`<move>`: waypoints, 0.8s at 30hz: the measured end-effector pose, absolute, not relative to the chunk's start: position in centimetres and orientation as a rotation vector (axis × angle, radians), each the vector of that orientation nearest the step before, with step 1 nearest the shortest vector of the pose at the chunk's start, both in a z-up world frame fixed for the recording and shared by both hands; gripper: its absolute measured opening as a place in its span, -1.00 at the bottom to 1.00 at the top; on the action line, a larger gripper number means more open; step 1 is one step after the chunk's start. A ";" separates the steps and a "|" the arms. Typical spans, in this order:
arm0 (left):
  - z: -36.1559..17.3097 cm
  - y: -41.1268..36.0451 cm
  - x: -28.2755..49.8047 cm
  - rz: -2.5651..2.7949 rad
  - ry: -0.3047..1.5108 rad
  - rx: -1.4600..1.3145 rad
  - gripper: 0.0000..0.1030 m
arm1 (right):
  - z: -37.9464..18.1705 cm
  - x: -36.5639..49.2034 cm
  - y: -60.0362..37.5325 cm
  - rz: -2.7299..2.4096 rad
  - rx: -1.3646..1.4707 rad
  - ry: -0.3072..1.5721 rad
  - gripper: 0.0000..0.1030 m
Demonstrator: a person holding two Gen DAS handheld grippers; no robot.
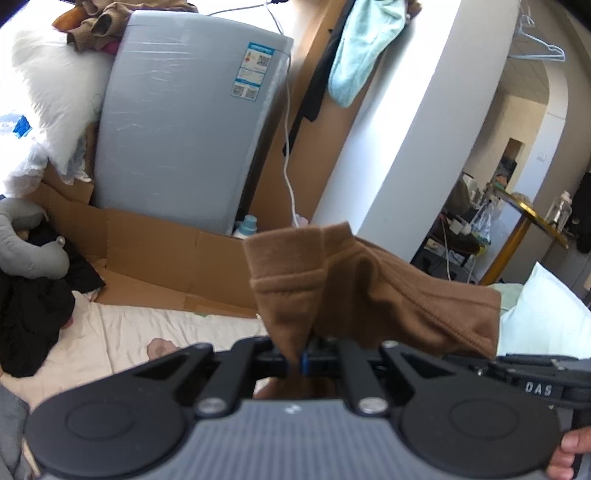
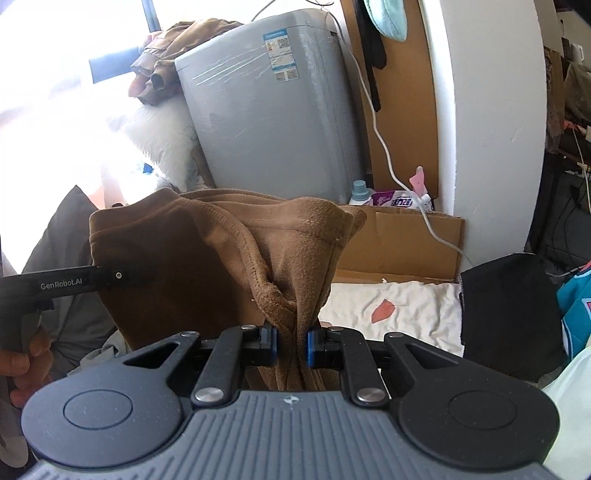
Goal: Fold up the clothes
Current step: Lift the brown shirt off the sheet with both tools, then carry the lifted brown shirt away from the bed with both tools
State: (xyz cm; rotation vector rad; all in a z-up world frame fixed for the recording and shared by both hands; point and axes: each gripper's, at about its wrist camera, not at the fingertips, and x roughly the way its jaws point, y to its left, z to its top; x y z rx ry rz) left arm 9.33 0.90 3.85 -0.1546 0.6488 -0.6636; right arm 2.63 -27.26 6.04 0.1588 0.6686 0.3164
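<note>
A: What does the left gripper point(image 1: 301, 363) look like?
B: Black linkage arms, silver screw heads, blue pads, and a ribbed grey housing at bottom centre between two round black discs.
A: And the right gripper point(image 2: 291, 345)?
B: The same build. White "GenRobot.AI" lettering marks the other tool's black handle at the left edge.

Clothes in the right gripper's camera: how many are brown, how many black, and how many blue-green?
Brown: 2, the held garment and a jacket piled beside the washing machine's top.
Black: 1, a folded pile.
Blue-green: 2, a jersey and a hanging cloth.
Total: 5
</note>
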 end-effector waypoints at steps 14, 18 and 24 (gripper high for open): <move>3.0 -2.8 8.9 -0.690 0.663 -0.183 -0.89 | 5.8 2.1 -30.3 0.238 0.157 0.659 -0.74; 2.7 -4.2 8.6 -0.704 0.671 -0.184 -0.89 | 5.7 2.0 -31.6 0.218 0.153 0.660 -0.74; 2.4 -6.6 8.0 -0.732 0.678 -0.186 -0.89 | 5.6 2.3 -33.4 0.178 0.159 0.663 -0.74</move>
